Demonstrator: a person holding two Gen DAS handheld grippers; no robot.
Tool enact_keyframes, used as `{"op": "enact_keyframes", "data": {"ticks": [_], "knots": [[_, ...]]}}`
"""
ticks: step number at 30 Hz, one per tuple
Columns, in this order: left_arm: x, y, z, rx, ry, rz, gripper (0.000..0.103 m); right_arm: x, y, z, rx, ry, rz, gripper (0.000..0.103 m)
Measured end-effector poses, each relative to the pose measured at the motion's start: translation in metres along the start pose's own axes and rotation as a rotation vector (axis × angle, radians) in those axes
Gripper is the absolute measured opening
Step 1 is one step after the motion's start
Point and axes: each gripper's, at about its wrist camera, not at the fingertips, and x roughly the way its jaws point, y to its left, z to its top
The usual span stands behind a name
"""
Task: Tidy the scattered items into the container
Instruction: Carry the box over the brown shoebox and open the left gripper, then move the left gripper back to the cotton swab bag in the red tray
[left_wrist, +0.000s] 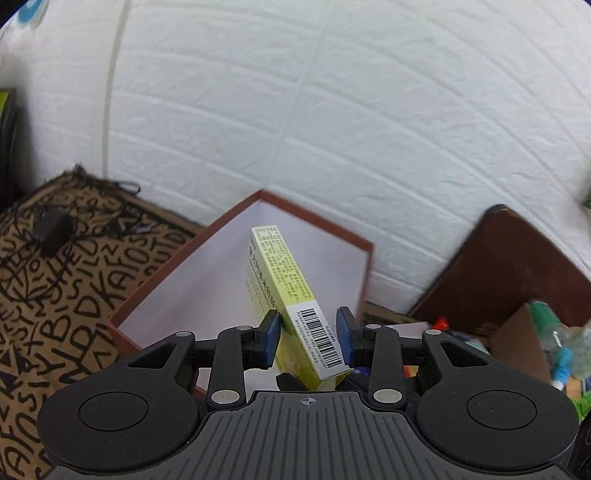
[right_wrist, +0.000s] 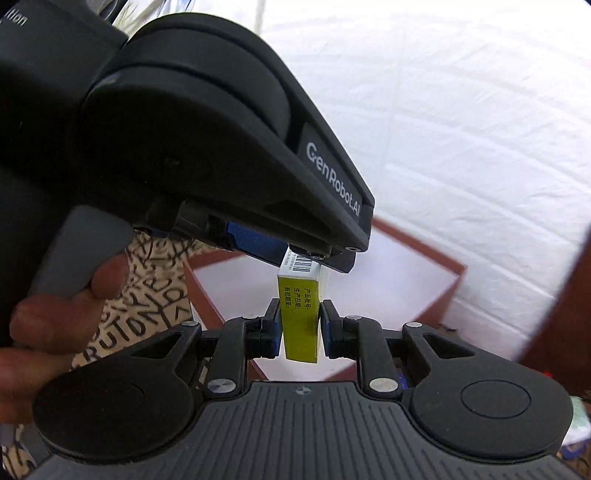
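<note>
Both tongs grip the same yellow-green carton (left_wrist: 291, 291), one at each end, holding it above the open red-rimmed box (left_wrist: 236, 266) with the white lining. The left tongs (left_wrist: 308, 334) are clamped on the carton's barcode end, blue pads against its sides. The right tongs (right_wrist: 300, 326) are clamped on the other end, where the yellow flap with printed characters faces the camera. A hand (right_wrist: 55, 314) wraps the left tool's grey handle. The box sits on a brown cloth (left_wrist: 55, 295) covered in black lettering, before a white brick-patterned wall (left_wrist: 332, 110).
</note>
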Motion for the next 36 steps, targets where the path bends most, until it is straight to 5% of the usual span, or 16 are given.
{"op": "enact_keyframes", "data": {"ticks": [9, 11, 12, 13, 15, 21, 28, 30, 36], "knots": [[0.033, 0.036, -0.003, -0.065, 0.056, -0.01, 0.034, 0.057, -0.014, -0.001, -0.022, 0.085, 0.049, 0.027], [0.033, 0.04, -0.002, -0.082, 0.051, -0.017, 0.052, 0.061, -0.019, 0.001, -0.018, 0.08, 0.048, 0.03], [0.032, 0.041, -0.001, -0.087, 0.038, -0.012, 0.061, 0.062, -0.02, 0.002, -0.025, 0.076, 0.037, 0.044], [0.029, 0.042, -0.001, -0.088, 0.021, -0.011, 0.08, 0.063, -0.021, 0.003, -0.034, 0.066, 0.014, 0.07], [0.022, 0.044, 0.0, -0.09, -0.016, -0.018, 0.099, 0.06, -0.024, 0.004, -0.055, 0.026, -0.031, 0.093], [0.001, 0.043, 0.0, -0.092, -0.048, -0.018, 0.103, 0.057, -0.029, 0.005, -0.105, 0.025, -0.132, 0.098], [-0.009, 0.032, -0.012, -0.062, -0.03, -0.013, 0.103, 0.052, -0.038, 0.001, -0.077, 0.037, -0.132, 0.099], [-0.013, 0.026, -0.017, -0.05, -0.024, -0.02, 0.103, 0.02, -0.039, -0.027, -0.071, 0.031, -0.13, 0.099], [-0.037, 0.001, -0.032, -0.01, -0.042, -0.042, 0.103, -0.027, -0.016, -0.042, -0.075, -0.002, -0.138, 0.101]]}}
